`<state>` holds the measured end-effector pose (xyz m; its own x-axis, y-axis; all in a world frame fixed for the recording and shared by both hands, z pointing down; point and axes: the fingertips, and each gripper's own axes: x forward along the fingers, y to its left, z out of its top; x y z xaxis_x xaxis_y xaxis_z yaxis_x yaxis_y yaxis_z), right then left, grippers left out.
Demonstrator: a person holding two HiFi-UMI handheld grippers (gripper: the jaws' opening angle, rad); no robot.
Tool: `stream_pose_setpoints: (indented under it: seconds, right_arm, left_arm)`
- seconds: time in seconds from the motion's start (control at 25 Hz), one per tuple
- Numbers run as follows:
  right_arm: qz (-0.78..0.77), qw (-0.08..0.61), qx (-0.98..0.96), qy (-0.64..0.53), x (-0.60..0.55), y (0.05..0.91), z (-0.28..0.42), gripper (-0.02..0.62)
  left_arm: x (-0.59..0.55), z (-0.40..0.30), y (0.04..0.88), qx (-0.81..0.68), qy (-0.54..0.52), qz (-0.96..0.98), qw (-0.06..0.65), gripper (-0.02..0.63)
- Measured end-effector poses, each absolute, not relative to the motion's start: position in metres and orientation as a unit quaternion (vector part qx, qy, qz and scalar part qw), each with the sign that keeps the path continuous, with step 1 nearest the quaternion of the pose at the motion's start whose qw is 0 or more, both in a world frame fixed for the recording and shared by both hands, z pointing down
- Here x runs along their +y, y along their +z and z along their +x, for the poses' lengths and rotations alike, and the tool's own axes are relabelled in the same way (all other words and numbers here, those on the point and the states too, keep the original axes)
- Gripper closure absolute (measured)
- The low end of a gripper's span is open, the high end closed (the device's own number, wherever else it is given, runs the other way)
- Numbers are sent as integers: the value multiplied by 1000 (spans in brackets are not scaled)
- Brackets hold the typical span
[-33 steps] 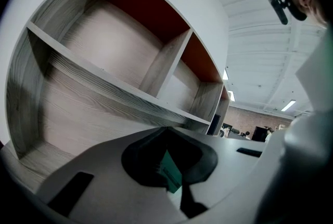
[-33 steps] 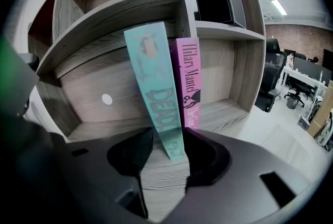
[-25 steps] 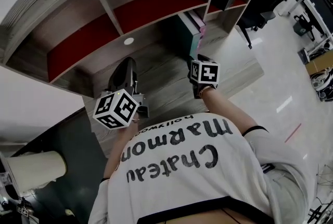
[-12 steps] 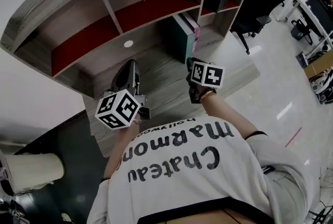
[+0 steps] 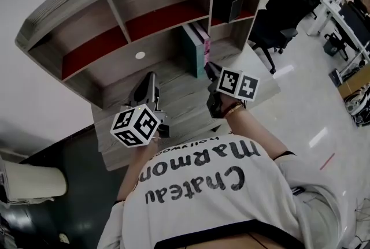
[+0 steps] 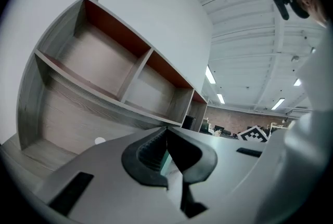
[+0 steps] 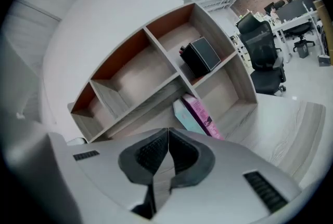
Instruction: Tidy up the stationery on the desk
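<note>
L gripper (image 6: 165, 133), R gripper (image 7: 168, 133): jaws stay closed, empty. Person (image 5: 219, 184) has eased back from desk (image 5: 185, 97); books (image 5: 195, 48) upright centre-frame. Tidy prob. done.

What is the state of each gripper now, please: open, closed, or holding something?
Left gripper: closed, jaws together, nothing between them.
Right gripper: closed, jaws together, holding nothing.

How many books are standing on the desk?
2: a teal book and a pink book right beside it, standing together on the desk under the shelf unit. A thinner one between them may be hidden.
</note>
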<state>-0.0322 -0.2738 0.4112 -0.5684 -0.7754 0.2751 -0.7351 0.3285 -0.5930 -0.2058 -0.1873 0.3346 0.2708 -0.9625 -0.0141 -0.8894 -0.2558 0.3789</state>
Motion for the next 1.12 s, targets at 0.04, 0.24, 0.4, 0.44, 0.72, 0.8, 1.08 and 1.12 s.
stream_pose_setpoints:
  seconds: [0.04,0.24,0.4,0.44,0.72,0.8,1.08,1.12]
  right_arm:
    - [-460,32,822,-334,-270,402,-29,578]
    - [-439,35,867,-234,-245,362,-23,581]
    - [-424,44,894,-138,-211,340,-10,581]
    - [-419,45,899,-124,-202,337,-6,581]
    - [-400,28,909,-111,-163,351,14,581]
    - [-401,23,909,-112,-153,358,22,581]
    - [-395,-9,910,-125,-125,391,37,581]
    - [-394,-11,910,-127,-122,394,38,581]
  left_arm:
    - [-182,-202,334,-594,-122,781,149,589]
    - [-156,-185,335,-608,-126,770,147,589]
    - [-129,-164,345,-618,-123,761,155,589]
    - [-122,-158,348,-620,-121,759,160,589]
    - [-75,-134,369,-642,-110,740,170,589]
    - [-62,-127,373,-645,-105,737,169,589]
    - [-27,-116,397,-662,-87,721,185,589]
    - [-24,-114,400,-662,-86,721,187,589]
